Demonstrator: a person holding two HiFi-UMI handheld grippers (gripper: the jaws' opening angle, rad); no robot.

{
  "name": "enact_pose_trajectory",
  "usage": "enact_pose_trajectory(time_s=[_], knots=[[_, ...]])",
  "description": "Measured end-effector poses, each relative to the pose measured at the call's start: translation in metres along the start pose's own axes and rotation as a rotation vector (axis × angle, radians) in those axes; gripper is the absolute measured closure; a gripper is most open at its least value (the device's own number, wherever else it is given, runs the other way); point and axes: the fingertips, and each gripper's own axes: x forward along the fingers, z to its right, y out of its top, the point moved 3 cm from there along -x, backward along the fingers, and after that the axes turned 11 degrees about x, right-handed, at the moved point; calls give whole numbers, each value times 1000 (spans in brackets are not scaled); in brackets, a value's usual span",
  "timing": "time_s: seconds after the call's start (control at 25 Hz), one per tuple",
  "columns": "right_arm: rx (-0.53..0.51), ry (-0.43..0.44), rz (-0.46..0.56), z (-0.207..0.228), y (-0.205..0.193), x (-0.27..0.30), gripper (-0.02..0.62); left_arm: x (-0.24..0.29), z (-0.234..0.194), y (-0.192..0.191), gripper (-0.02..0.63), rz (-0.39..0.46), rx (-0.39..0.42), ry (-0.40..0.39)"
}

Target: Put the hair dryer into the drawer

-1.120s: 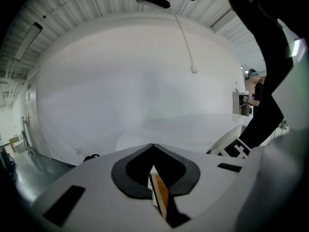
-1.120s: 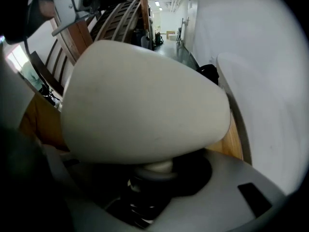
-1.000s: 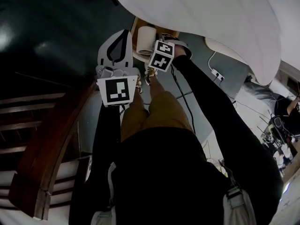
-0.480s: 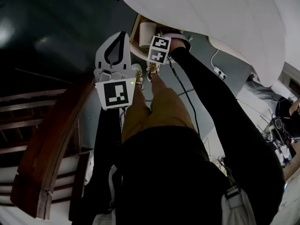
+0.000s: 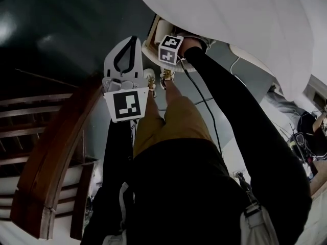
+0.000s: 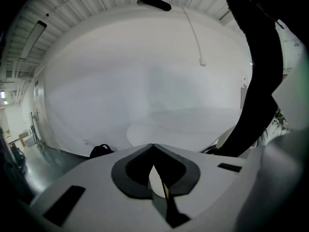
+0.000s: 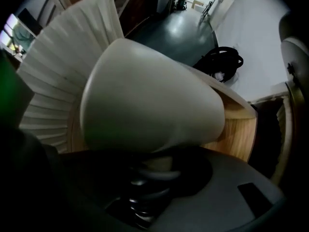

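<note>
Both jaws of the right hand-held gripper point(image 7: 154, 166) clamp the handle of the white hair dryer point(image 7: 149, 95), which hangs nose-down at the mouth of the wooden drawer point(image 7: 239, 129) by the white counter's point(image 5: 230, 24) edge. The left hand-held gripper point(image 6: 153, 146) hovers nearby, its jaws together and empty.

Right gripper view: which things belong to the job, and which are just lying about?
Job:
hair dryer, clamped in the right gripper
drawer, wooden, beyond the dryer

Lying about:
black bag on the floor
pleated white panel
</note>
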Motion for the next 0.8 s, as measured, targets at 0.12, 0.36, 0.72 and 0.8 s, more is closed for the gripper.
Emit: enact_pose_trajectory(time_s=[0.12, 0.36, 0.72, 0.8], knots=[[-86, -62, -68, 4, -4, 10, 391, -2, -4, -7, 592, -13, -13, 11], [-283, -98, -106, -4, -10, 23, 390, -3, -8, -17, 592, -17, -32, 15], [-279, -87, -94, -3, -7, 30, 349, 1, -9, -18, 592, -26, -35, 3], [-276, -88, -97, -3, -8, 30, 343, 0, -9, -19, 592, -28, -32, 1]])
